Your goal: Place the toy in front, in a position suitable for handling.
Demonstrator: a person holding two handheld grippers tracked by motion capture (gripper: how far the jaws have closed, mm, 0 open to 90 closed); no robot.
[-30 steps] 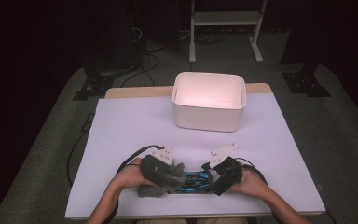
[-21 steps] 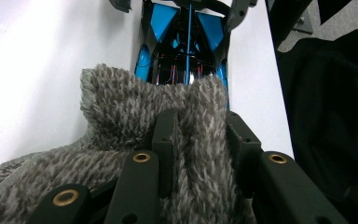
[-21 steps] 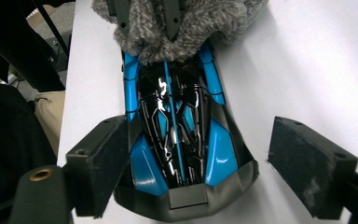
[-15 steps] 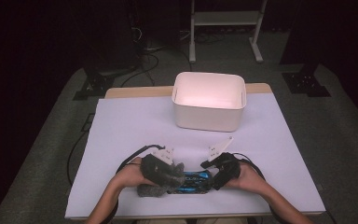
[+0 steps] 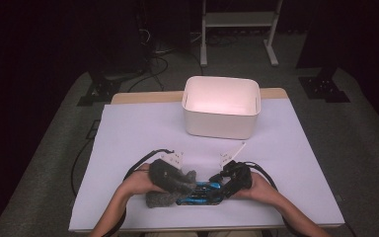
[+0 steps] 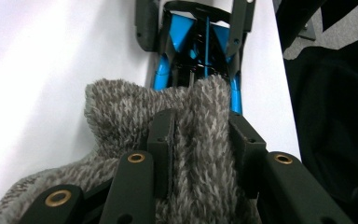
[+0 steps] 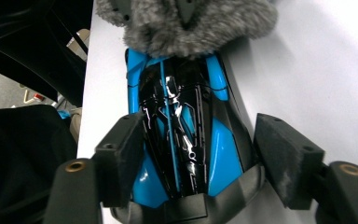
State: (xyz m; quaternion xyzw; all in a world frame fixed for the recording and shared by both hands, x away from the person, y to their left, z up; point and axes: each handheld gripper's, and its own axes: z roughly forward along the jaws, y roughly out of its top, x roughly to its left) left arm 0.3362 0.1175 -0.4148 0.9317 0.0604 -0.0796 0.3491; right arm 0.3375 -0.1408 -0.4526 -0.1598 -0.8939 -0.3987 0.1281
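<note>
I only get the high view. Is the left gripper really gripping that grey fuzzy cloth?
Observer: Yes, the left gripper has its jaws pinched on a fold of the grey fuzzy cloth.
Operator: And the right one?
Observer: The right gripper straddles the blue-and-black toy car; its jaws have just been closing, one pad not yet touching.
Operator: Cloth clear of the car?
Observer: No, it drapes over the car's far end.
</note>
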